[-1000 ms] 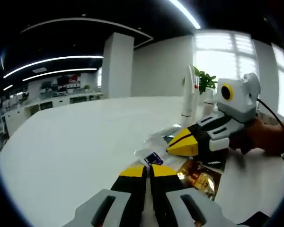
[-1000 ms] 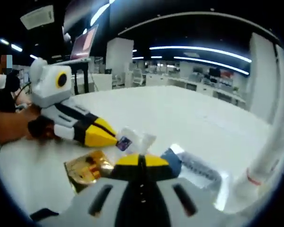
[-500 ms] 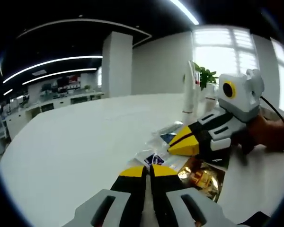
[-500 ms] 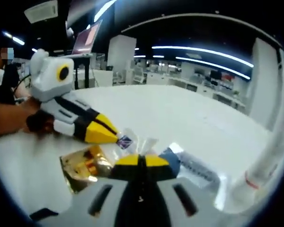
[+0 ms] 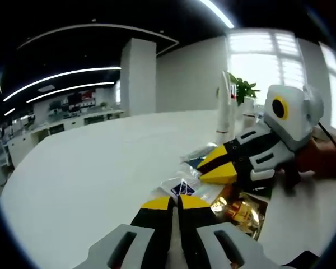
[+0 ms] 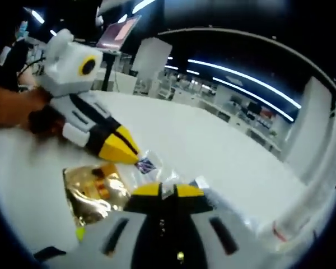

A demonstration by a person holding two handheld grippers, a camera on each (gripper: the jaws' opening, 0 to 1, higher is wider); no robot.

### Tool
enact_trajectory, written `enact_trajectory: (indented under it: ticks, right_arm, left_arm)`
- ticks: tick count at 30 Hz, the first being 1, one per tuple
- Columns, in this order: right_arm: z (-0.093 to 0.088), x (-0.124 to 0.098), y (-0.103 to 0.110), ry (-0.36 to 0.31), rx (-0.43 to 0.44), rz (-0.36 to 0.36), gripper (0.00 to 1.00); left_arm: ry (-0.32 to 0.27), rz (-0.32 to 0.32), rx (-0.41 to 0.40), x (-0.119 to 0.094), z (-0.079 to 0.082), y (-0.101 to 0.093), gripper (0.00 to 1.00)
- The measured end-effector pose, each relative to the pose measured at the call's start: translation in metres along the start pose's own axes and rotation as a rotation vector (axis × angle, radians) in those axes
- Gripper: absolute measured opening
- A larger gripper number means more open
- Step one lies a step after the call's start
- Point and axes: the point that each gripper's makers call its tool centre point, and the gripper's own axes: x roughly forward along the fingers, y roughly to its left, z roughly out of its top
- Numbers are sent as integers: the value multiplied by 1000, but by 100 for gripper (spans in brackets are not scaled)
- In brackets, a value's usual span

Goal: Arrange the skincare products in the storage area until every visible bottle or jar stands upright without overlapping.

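Left gripper view: white tube (image 5: 223,109) upright, long axis vertical.

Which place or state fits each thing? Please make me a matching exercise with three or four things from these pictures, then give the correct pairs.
Things:
1. gold sachet
2. tall white tube
3. clear sachet with a blue label
4. green plant

Places or states:
A. stands upright on the white table
B. lies flat, shiny, below the right gripper
C. at the bright window
D. lies just ahead of the left gripper

Pairs: 1-B, 2-A, 3-D, 4-C
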Motion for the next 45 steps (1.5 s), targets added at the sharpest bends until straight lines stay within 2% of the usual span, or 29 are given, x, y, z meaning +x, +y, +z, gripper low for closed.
enact_trajectory:
  ticks: [1, 3, 5, 15, 21, 25, 28, 31, 35, 45]
  right_arm:
    - [-1, -2, 4, 2, 1, -1, 6]
    - [2, 1, 7, -7, -60, 16, 3]
    - [2, 2, 10, -7, -64, 23, 0]
    - [1, 1, 8, -9, 8, 27, 0]
    - [0, 1, 8, -10, 21, 24, 0]
    - [1, 0, 8, -12, 20, 22, 0]
    - [6, -3, 6, -44, 5, 8, 0]
    - [20, -10, -3, -116, 13, -23, 0]
    - [26, -15, -1, -143, 24, -21, 0]
    - [21, -37, -2, -181, 80, -10, 2]
  left_arm:
    - [0, 0, 1, 0, 0, 0, 2]
    - [0, 1, 3, 1, 0, 0, 2]
    - [-1, 1, 4, 1, 0, 0, 2]
    - [-6, 11, 34, -1, 0, 3, 7]
    - [-36, 26, 32, -5, 5, 7, 9]
    - [-15, 30, 69, -3, 1, 0, 9]
    - [-17, 33, 70, -4, 1, 1, 9]
    - [-9, 37, 90, -3, 0, -1, 9]
    - [-10, 39, 92, -4, 0, -4, 9]
    - [-73, 13, 92, -11, 10, -5, 16]
